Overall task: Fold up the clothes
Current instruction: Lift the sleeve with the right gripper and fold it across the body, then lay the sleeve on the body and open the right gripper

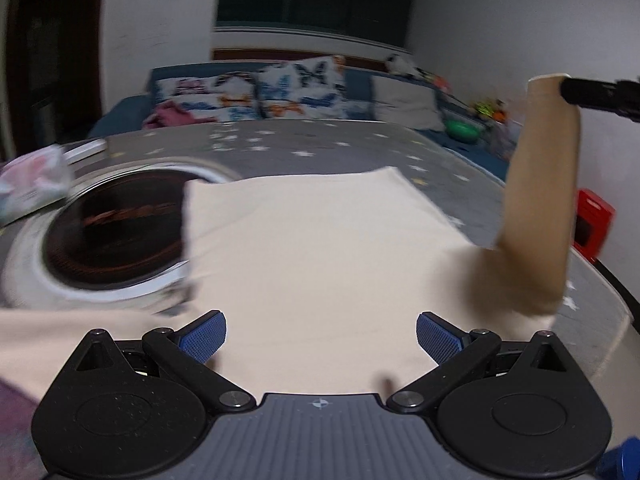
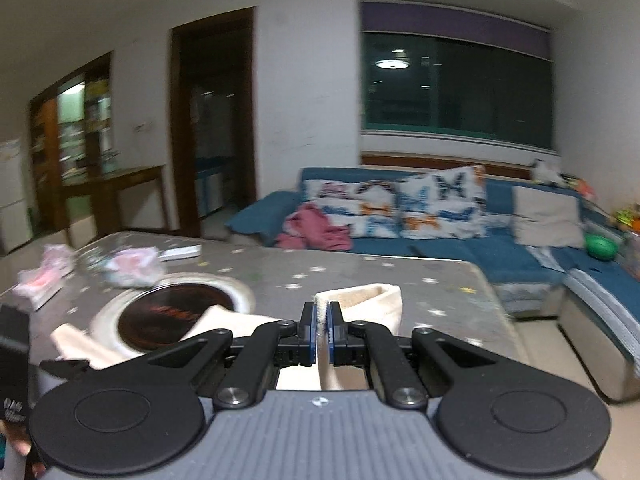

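A cream garment (image 1: 320, 264) is spread flat on the star-patterned table (image 1: 360, 148), partly covering a round hotplate (image 1: 116, 236). One edge is lifted upright, pinched in the closed right gripper (image 2: 322, 326); the left gripper (image 1: 320, 338) is held wide open, empty.

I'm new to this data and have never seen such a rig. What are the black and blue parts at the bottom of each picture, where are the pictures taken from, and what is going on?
A person holds a two-finger gripper in each hand, with a fisheye camera on each looking along its fingers. The left wrist view shows the left gripper, jaws wide open, above a cream garment spread on a grey starred table. The right wrist view shows the right gripper shut on a fold of that garment, lifted off the table. In the left view that lifted part hangs at the right. Also on the table: a round dark inset and some pink and white packets. A blue sofa stands behind.
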Demonstrator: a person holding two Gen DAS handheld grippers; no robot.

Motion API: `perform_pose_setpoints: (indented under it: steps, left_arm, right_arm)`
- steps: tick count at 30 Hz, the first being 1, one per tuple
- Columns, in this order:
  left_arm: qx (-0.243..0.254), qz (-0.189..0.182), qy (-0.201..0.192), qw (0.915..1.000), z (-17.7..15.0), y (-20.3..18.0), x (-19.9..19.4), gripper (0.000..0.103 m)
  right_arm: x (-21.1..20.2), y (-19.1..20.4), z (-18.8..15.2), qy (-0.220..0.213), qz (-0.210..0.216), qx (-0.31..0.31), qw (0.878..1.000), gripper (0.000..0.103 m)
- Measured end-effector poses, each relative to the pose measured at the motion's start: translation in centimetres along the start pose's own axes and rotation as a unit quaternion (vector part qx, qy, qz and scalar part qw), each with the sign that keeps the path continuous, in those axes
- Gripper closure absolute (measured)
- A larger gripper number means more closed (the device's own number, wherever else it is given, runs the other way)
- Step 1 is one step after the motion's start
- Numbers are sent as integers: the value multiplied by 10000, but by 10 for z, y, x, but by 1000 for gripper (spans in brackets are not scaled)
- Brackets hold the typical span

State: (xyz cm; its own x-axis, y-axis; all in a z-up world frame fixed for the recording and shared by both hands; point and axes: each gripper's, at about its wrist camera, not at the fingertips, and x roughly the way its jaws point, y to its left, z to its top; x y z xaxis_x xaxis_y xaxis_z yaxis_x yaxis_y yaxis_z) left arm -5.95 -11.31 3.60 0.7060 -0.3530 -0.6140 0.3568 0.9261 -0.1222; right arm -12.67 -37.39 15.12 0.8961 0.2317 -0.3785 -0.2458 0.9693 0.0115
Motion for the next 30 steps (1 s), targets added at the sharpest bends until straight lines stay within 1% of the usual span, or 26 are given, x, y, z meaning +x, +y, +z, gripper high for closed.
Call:
perform_pose_setpoints:
  steps: [6,12,17,21,24,28,29,30]
  left_arm:
    - [-486,365,-125,9981,-7,41,-16,0]
    - [-785,606,-176,9949,-15,68,-27,0]
    - [-961,707,-208,9926,-20,79,-33,0]
    - [-958,691,-225,9927,-20,80,-35,0]
    - [-900,608,-264,9937,-19,79,-36,0]
    - [-710,421,-329,9960,-19,70,-35,2]
    - [-642,352,-323,9968,-18,66,-34,3]
    - [-573,288,-319,9974,-18,62,-33,7]
  right_arm:
    - [24,49,-1,212,704,-260,9970,99]
    - [45,84,-26,689,1194,-584,9887,99]
    - [62,113,-47,1090,1589,-855,9775,98]
    - [76,135,-64,1408,1901,-1069,9657,86]
    - [67,130,-65,1386,1871,-1106,9662,86]
    - [54,98,-70,1446,1441,-843,9753,84]
    - [51,89,-71,1463,1327,-774,9772,84]
    - [48,78,-75,1512,1157,-692,9793,84]
